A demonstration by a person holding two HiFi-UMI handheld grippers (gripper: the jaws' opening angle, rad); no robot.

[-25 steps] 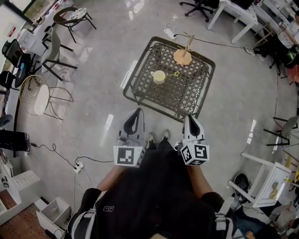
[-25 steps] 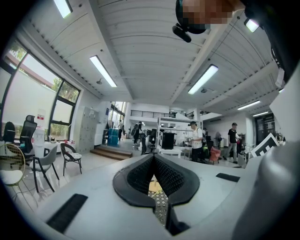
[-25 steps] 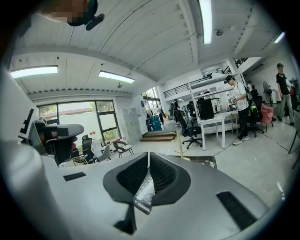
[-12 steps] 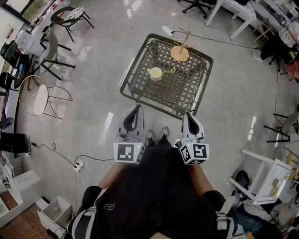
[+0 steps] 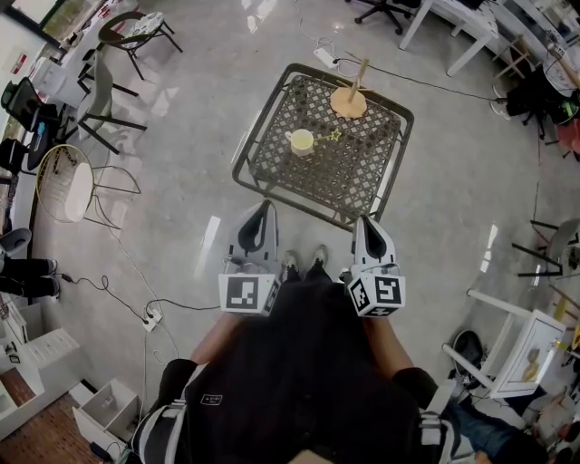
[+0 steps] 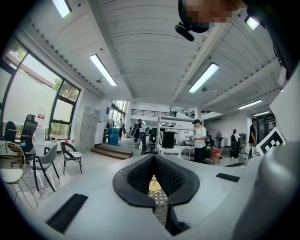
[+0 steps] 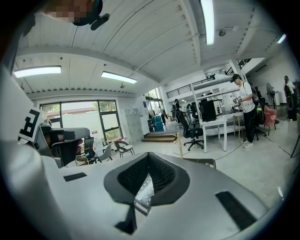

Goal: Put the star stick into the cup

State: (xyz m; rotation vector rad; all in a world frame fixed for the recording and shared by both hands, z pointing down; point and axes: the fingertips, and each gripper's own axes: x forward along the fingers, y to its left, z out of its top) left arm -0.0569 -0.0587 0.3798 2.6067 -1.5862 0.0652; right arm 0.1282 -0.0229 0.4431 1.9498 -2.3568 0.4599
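Note:
A pale yellow cup (image 5: 301, 141) stands on the dark metal mesh table (image 5: 362, 177) ahead of me. The small yellow-green star stick (image 5: 334, 136) lies flat on the mesh just right of the cup. My left gripper (image 5: 262, 216) and right gripper (image 5: 367, 227) are held side by side close to my body, well short of the table's near edge. In the left gripper view the left gripper (image 6: 154, 187) has its jaws together with nothing held. The right gripper (image 7: 143, 187) looks the same in its own view.
A round wooden base with an upright peg (image 5: 349, 100) stands at the table's far side. Chairs (image 5: 109, 100) and a round wire stool (image 5: 68, 186) are at the left, a cable and power strip (image 5: 149, 319) on the floor, and white desks (image 5: 453, 27) at the far right.
The table sits slightly higher and further left in the head view than a second ago. Both grippers keep the same pose by my body, still shut and empty.

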